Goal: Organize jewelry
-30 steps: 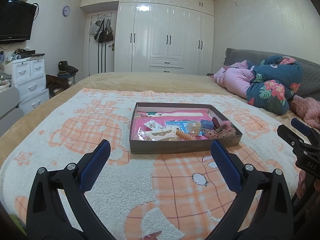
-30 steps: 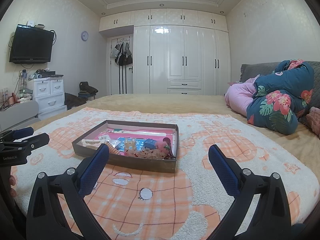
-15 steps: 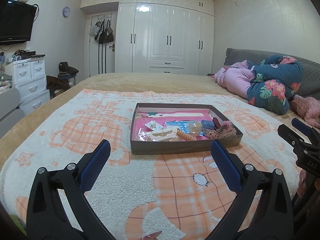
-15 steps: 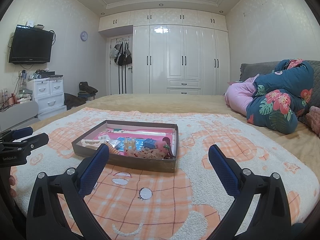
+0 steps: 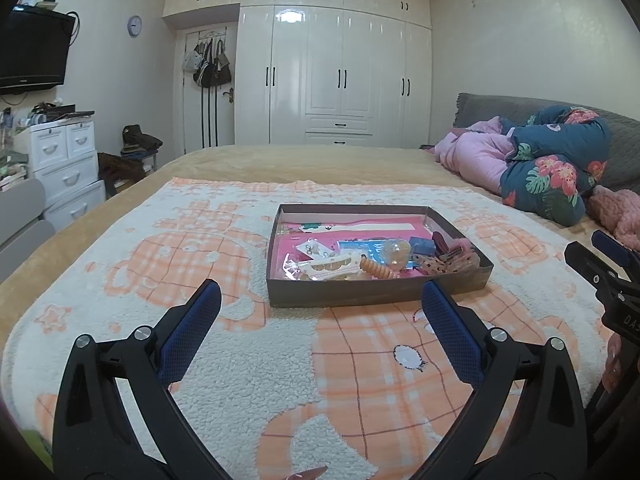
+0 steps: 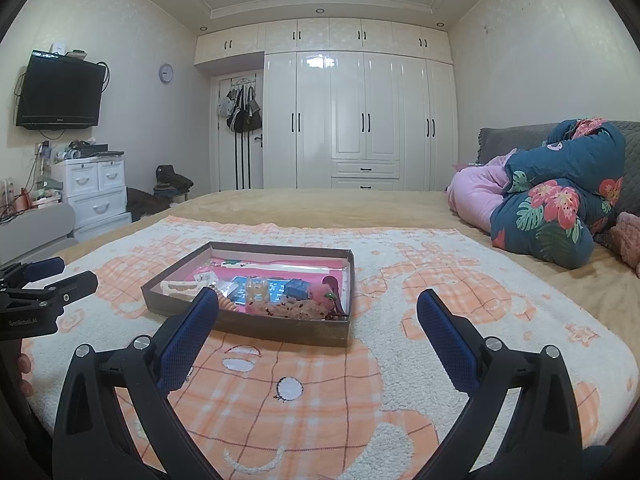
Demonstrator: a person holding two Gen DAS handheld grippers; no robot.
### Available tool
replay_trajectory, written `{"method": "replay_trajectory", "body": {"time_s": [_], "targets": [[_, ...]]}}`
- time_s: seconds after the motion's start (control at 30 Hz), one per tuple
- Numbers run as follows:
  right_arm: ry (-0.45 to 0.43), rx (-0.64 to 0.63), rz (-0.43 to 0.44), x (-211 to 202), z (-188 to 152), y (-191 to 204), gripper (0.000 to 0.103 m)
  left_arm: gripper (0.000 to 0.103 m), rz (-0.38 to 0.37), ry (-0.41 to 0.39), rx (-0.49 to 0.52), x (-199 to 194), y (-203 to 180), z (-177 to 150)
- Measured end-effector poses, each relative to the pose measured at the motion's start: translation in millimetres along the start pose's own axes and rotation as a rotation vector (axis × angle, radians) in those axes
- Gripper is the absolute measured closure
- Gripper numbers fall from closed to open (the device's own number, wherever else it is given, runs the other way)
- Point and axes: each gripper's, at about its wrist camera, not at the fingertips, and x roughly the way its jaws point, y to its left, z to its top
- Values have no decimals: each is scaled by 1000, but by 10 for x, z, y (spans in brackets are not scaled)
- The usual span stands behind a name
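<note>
A shallow brown box [image 5: 372,291] with a pink lining lies on the blanket, holding several hair clips, an orange spiral hair tie [image 5: 376,269], blue packets and small bagged jewelry. It also shows in the right wrist view [image 6: 256,326]. My left gripper [image 5: 318,304] is open and empty, hovering just in front of the box's near wall. My right gripper [image 6: 318,312] is open and empty, also short of the box, off its right corner. Each gripper shows at the edge of the other's view: the right gripper [image 5: 604,268], the left gripper [image 6: 48,280].
The box rests on a white and orange fleece blanket [image 5: 240,360] spread over a wide bed. Bundled pink and floral quilts [image 5: 540,168] lie at the right. White wardrobes [image 5: 340,76] fill the back wall; drawers [image 5: 64,160] and a TV [image 5: 32,56] stand left.
The left view has lifted and shifted slightly, so the box sits a little lower and nearer the centre. The right gripper has barely moved. Both stay open.
</note>
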Motion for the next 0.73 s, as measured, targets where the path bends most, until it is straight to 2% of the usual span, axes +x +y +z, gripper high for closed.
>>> {"method": "replay_trajectory", "body": {"time_s": [0.43, 0.57, 0.67, 0.73], "targets": [[3, 6, -11, 28, 2, -14, 6, 11, 12, -8, 9, -21, 17, -7], [20, 32, -34, 118, 5, -102, 6, 11, 27, 16, -17, 62, 56, -3], [64, 85, -98, 323, 54, -348, 6, 11, 62, 69, -61, 230, 263, 26], [148, 122, -209, 658, 105, -671, 6, 11, 102, 107, -101, 407, 539, 90]]}}
